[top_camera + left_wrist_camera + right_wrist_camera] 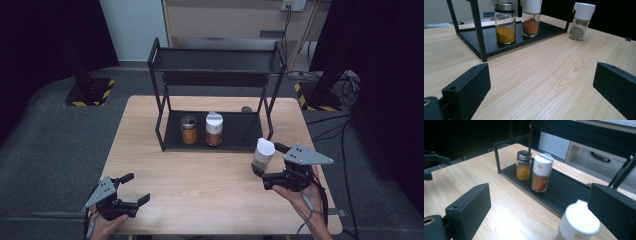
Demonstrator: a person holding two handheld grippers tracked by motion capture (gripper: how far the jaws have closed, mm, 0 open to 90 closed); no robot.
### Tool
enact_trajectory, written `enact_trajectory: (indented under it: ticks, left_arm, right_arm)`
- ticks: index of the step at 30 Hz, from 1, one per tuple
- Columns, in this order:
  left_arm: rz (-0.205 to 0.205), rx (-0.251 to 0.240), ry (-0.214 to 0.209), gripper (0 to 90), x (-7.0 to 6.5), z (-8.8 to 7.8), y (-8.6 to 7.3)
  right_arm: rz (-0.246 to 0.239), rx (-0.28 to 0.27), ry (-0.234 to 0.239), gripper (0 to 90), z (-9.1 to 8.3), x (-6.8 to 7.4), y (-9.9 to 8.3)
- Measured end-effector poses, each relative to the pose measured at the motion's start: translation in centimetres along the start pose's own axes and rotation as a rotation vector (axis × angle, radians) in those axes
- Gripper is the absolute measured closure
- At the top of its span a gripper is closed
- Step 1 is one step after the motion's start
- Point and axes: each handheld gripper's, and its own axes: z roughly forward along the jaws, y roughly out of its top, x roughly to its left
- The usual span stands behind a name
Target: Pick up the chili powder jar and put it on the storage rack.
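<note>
Near the right front of the light wooden desk (200,175), a white-capped glass shaker of grey powder (262,155) stands between the wide right tongs (267,167), apparently untouched. Left tongs (136,188) gape wide, holding nothing, at the near left edge, well apart from the black metal rack (160,120).

We see a white-capped jar (263,154) of grey powder standing upright on the table (200,175), near the rack's (215,67) right front leg.

A recording lab: black curtains (30,45), hazard-taped stand bases (90,92) (cables (345,130) trailing across carpet).
</note>
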Motion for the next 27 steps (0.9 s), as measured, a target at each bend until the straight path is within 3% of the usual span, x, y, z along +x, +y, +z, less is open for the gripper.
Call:
enact_trajectory:
  ticks: [4, 11, 27]
  left_arm:
    - [0.001, -0.002, 0.001, 0.3, 0.0, 0.0, 0.0]
    - [0.002, -0.004, 0.002, 0.3, 0.0, 0.0, 0.0]
    - [0.002, -0.006, 0.003, 0.4, 0.0, -0.1, -0.1]
  right_arm:
    - [0.030, 0.002, -0.023, 4.7, -0.9, 0.1, -1.7]
    - [0.041, 0.024, -0.069, 4.8, -1.3, 0.7, -4.1]
    - [0.095, 0.036, -0.085, 4.7, -1.8, 0.7, -8.8]
